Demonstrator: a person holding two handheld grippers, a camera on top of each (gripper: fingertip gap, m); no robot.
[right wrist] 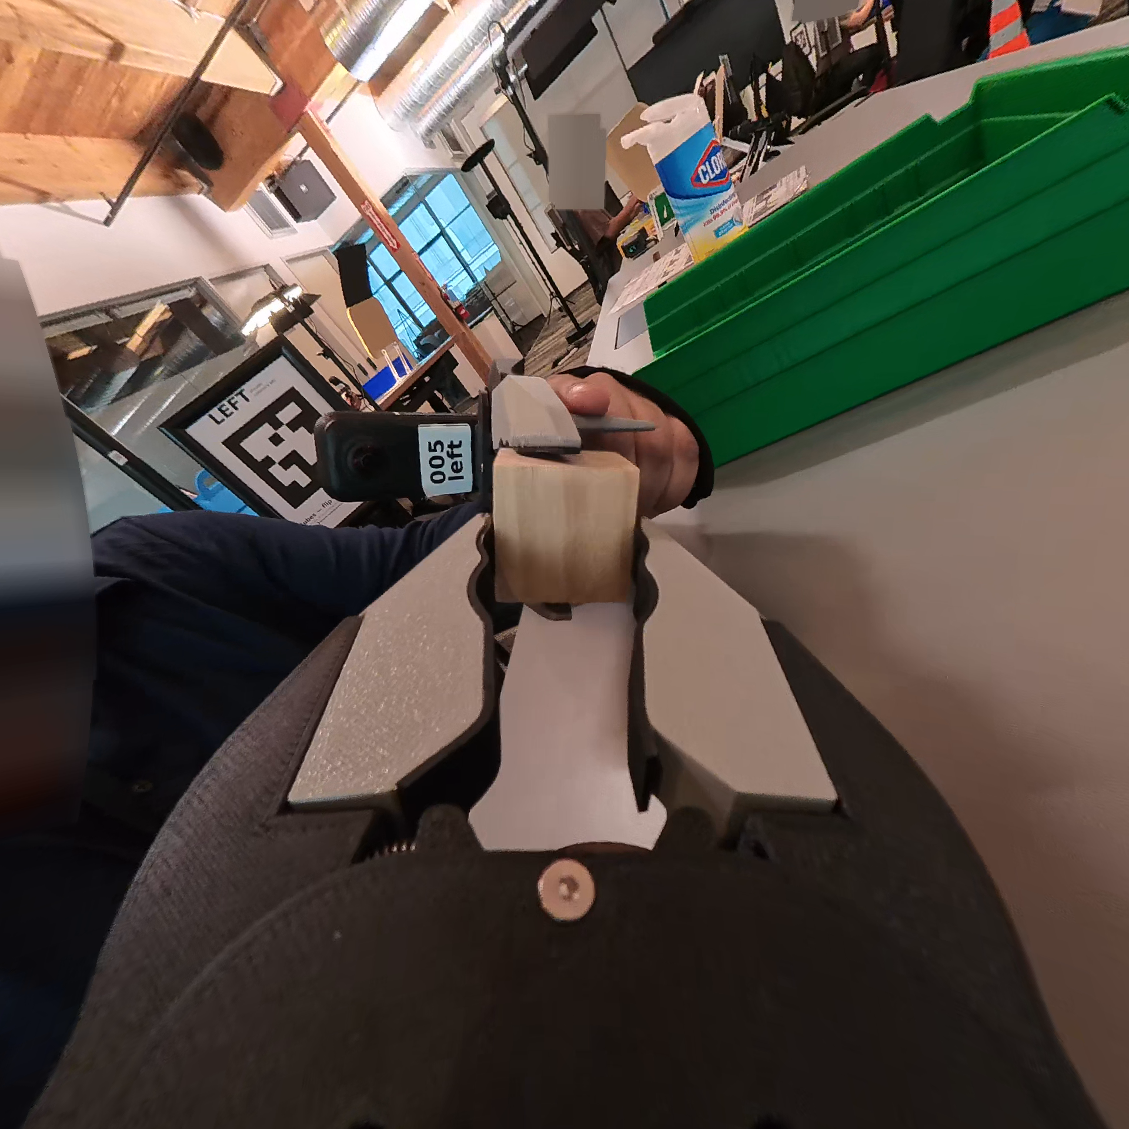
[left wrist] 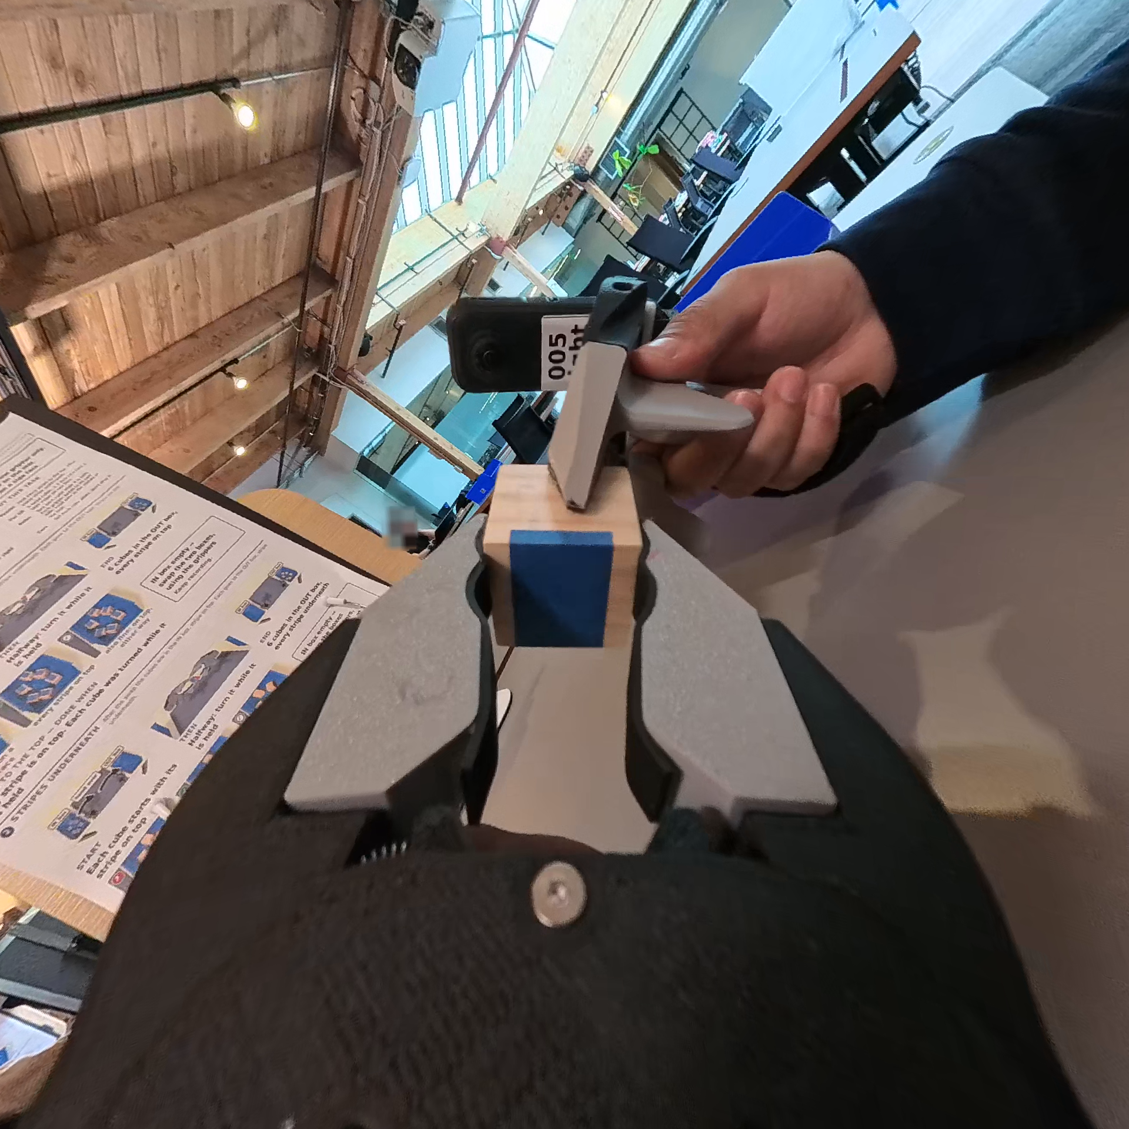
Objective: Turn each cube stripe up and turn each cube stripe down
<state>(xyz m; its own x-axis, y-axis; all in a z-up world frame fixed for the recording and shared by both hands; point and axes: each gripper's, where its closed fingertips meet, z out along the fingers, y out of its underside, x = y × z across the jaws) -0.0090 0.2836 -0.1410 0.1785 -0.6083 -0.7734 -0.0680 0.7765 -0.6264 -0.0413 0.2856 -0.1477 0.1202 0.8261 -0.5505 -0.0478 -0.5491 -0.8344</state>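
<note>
A wooden cube [left wrist: 561, 580] is held in the air above a pale grey tabletop [left wrist: 977, 611], gripped by both tools at once. The left tool [left wrist: 561, 586] pinches the cube's two sides, with the blue stripe [left wrist: 559, 589] facing its camera. The right tool [right wrist: 562, 550] pinches the same cube [right wrist: 565, 531] across its other pair of sides and sees only bare wood. A green bin [right wrist: 916, 275] sits on the tabletop behind, and a printed instruction sheet [left wrist: 122, 641] lies to the left.

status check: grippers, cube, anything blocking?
Left gripper shut on cube, blue stripe facing its camera. Right gripper shut on same cube, mid-air handover. Green bins off to the side, nothing blocking.
</note>
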